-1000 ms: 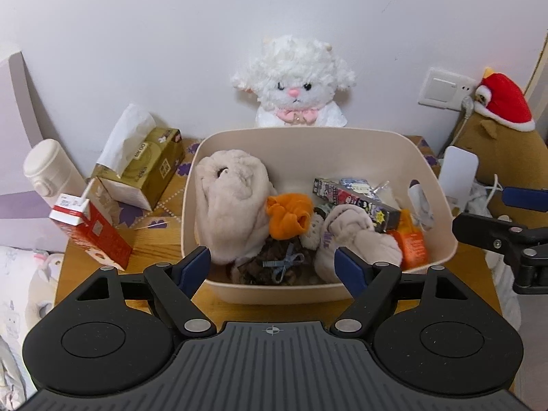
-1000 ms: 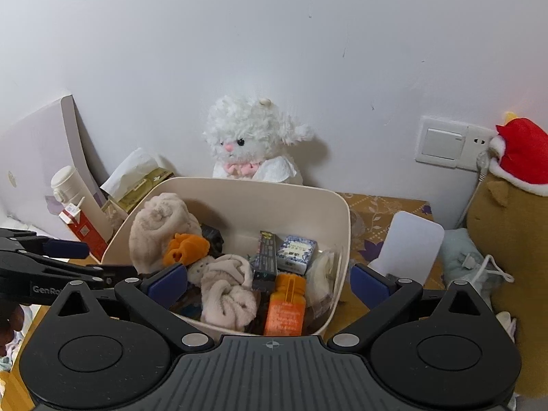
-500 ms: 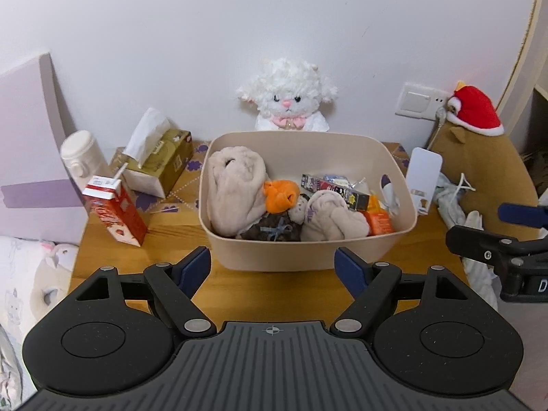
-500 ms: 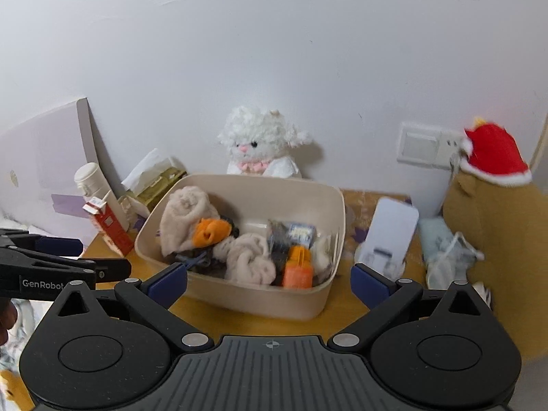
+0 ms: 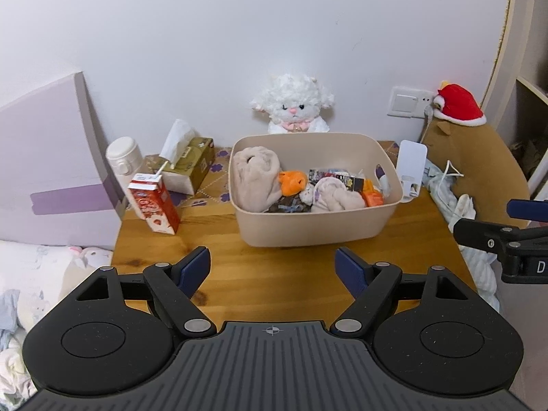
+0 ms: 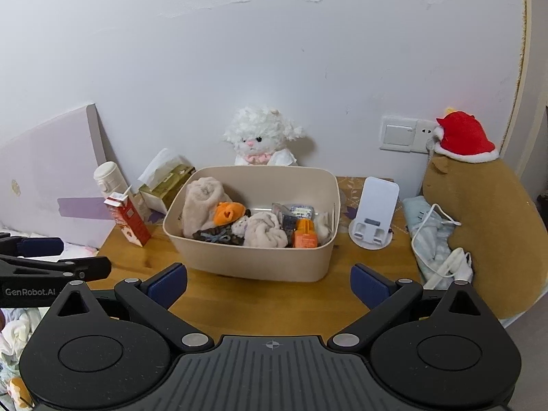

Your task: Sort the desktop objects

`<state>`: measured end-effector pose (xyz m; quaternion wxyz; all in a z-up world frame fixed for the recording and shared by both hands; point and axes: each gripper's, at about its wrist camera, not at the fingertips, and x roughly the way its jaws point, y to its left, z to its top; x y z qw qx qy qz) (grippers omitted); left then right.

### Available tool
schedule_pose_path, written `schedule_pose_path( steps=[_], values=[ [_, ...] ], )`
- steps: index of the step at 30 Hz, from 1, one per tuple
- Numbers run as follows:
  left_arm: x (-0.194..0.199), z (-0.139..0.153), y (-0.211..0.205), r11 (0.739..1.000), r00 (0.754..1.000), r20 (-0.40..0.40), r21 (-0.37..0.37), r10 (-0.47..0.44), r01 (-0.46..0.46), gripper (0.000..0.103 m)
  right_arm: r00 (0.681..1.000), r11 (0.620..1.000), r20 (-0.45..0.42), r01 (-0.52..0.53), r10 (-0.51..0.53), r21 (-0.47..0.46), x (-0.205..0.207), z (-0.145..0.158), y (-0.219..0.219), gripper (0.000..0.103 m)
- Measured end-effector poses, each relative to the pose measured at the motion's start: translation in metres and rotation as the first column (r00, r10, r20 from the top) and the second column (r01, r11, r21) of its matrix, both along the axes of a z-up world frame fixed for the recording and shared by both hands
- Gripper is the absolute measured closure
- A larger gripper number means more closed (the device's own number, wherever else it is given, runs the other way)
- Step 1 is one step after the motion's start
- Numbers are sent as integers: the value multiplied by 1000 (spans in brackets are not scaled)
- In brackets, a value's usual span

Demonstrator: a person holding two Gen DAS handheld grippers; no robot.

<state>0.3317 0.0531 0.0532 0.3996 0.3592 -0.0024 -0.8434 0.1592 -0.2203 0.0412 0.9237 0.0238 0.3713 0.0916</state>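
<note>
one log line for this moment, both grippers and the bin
left gripper: open, empty | right gripper: open, empty | bin: on table, full of sorted items | milk carton: outside bin

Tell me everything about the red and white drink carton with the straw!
The red and white drink carton is a small, tall box that looks like cardboard, with a white top, red sides and a white picture low on its front. A thin white straw pokes up from its top. It stands a bit tilted on the wooden table, left of the beige plastic bin and apart from it. Close behind it are the white flask and the gold tissue box; whether they touch it is unclear. No gripper touches it.
</note>
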Motion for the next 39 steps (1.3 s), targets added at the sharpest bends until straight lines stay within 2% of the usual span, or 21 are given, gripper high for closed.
schedule_pose_path(
  steps=[5,8,13,27,39],
  values=[
    [23,8,19,1000,1000,-29,-8,9,-9,22,1000,1000,-18,20,-20,4,-25,9,5,0],
    [33,8,27,1000,1000,-4,-19,5,-5,22,1000,1000,-11,26,-26,-12,-39,13,6,0],
    [51,8,34,1000,1000,4,14,13,-13,22,1000,999,-5,23,-23,-28,-60,19,9,0],
    [95,35,73,999,999,-2,-1,-52,52,21,999,998,-12,41,-41,-42,-113,35,10,0],
    [129,34,93,997,997,29,19,-78,78,21,996,995,-56,70,-74,-72,-154,47,3,0]
  ],
)
